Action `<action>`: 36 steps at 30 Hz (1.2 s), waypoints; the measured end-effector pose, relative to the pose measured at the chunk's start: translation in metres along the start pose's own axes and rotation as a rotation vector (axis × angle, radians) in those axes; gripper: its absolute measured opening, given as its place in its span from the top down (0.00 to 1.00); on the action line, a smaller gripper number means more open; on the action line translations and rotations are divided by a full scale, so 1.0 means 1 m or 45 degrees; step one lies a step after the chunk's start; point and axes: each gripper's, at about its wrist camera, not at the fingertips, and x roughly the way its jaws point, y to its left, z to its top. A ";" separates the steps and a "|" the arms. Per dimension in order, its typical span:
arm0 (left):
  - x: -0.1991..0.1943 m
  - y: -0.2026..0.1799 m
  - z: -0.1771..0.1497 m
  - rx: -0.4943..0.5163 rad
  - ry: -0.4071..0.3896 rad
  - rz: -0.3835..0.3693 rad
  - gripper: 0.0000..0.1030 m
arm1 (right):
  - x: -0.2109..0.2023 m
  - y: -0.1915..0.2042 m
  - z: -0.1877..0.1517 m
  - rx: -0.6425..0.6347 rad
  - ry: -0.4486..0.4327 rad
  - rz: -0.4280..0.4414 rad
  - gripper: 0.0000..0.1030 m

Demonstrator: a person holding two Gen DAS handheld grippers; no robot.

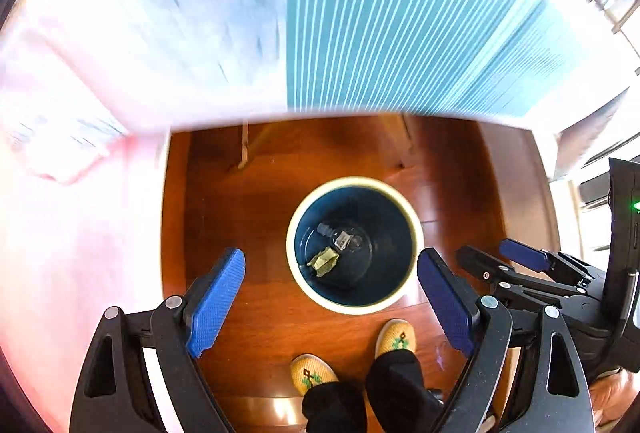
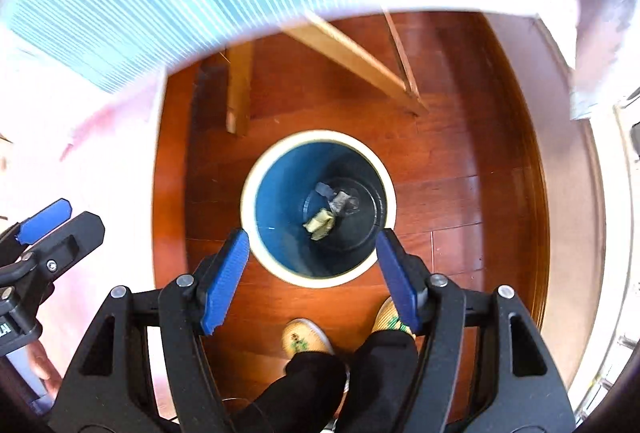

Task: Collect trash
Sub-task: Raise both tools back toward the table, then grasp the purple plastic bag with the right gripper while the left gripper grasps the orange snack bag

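Two grippers, left [image 1: 332, 297] and right [image 2: 312, 277], are hanging spread wide and empty above one bin [image 2: 276, 257]; two trash pieces, a wrapper [image 2: 320, 223] and a bottle [image 2: 340, 203], are lying inside.

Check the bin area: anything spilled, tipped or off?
Nothing stands out. The bin stands upright on the wood floor, with a clear plastic bottle and a crumpled yellowish scrap lying at its bottom. No litter shows on the floor around it.
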 end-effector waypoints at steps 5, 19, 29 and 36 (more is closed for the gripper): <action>-0.091 -0.004 0.019 0.029 -0.066 -0.031 0.13 | -0.097 0.025 0.014 -0.016 -0.069 0.051 0.39; -0.291 -0.011 0.075 0.133 -0.381 0.012 0.13 | -0.307 0.098 0.060 -0.138 -0.435 0.110 0.32; -0.363 -0.005 0.148 0.115 -0.571 0.084 0.15 | -0.363 0.117 0.132 -0.052 -0.596 0.082 0.26; -0.346 -0.005 0.221 0.107 -0.576 0.133 0.15 | -0.320 0.084 0.225 0.084 -0.530 0.082 0.25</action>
